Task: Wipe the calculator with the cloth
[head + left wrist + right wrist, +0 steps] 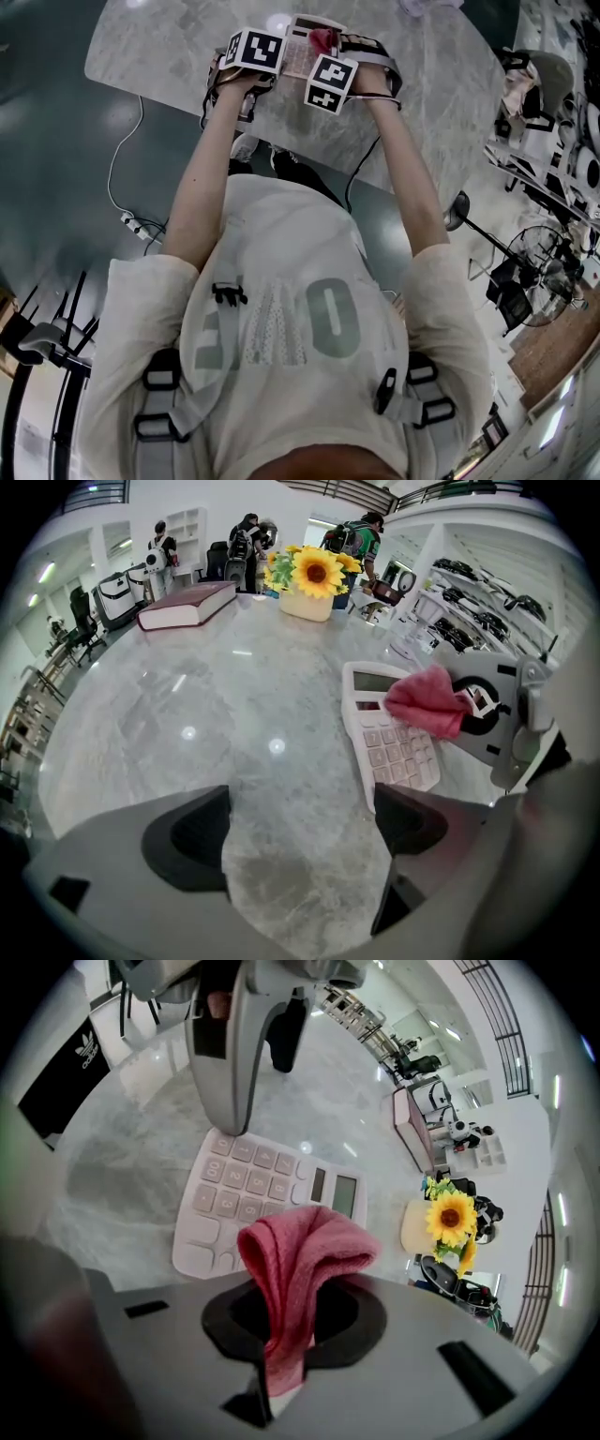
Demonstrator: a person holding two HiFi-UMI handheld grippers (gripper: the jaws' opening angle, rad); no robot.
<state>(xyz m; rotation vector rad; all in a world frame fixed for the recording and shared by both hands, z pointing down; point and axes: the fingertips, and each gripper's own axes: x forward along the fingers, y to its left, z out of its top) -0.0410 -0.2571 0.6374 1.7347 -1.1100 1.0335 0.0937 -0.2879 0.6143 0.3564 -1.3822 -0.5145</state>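
A white calculator lies flat on the marble table, display end away from me. My right gripper is shut on a red cloth, whose folded end hangs over the calculator's lower keys. My left gripper is open with only bare tabletop between its jaws. One of its fingers stands against the calculator's key-end edge. In the head view both grippers sit side by side at the table's near edge, with the calculator and cloth just beyond them.
A vase of sunflowers and a dark red book stand at the table's far side. People and shelves are in the background. A cable and a power strip lie on the floor left of the table.
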